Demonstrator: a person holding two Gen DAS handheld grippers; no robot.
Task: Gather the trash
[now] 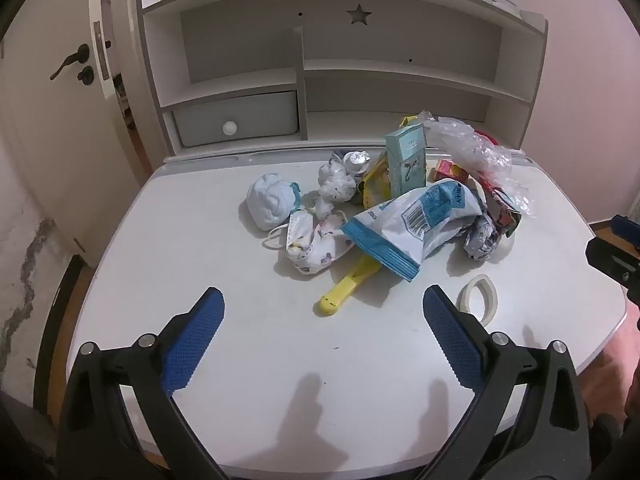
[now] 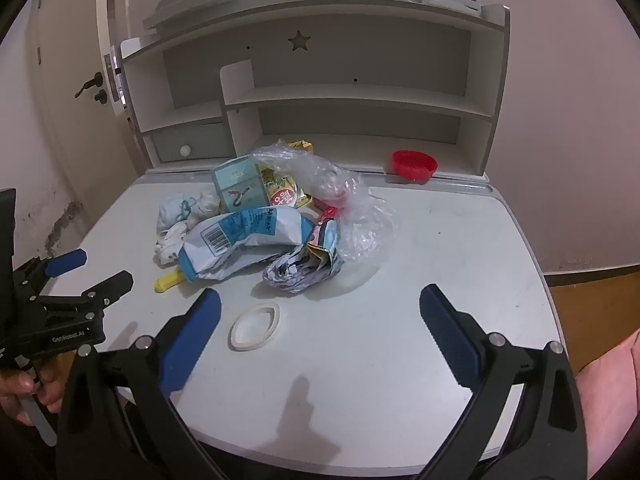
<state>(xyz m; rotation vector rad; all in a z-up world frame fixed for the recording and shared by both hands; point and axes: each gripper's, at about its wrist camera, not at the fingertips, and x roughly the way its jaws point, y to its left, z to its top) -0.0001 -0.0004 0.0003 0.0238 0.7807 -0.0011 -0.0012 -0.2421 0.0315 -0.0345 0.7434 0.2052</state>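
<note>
My left gripper [image 1: 323, 296] hangs over the near edge of the white desk [image 1: 200, 240] with its 2 blue fingers [image 1: 192, 340] spread wide and holding nothing, and my right gripper [image 2: 320, 294] hangs the same way, fingers [image 2: 450, 336] wide and bare. The trash sits in 1 heap toward 12 o'clock from both grippers. From the left wrist view, a crumpled blue and white snack bag [image 1: 412, 220] lies at the front of the heap, resting over a yellow plastic handle [image 1: 346, 286] that points back toward me at about 12 o'clock. At 11 o'clock lie a patterned face mask [image 1: 316, 246], a balled pale blue cloth [image 1: 270, 200] and a wad of white tissue [image 1: 334, 186]. Behind the bag a teal carton [image 1: 406, 158] stands upright, with crumpled clear plastic film [image 1: 472, 148] at 1 o'clock. A squashed ring of white tape [image 1: 478, 298] lies apart from the heap, just beside my left gripper's right finger; in the right wrist view the ring sits between my right fingers, nearer the left one. A crushed printed wrapper [image 2: 300, 270] lies just beyond it. A red bowl [image 2: 414, 164] sits on the back ledge at 1 o'clock, well apart from the heap.
</note>
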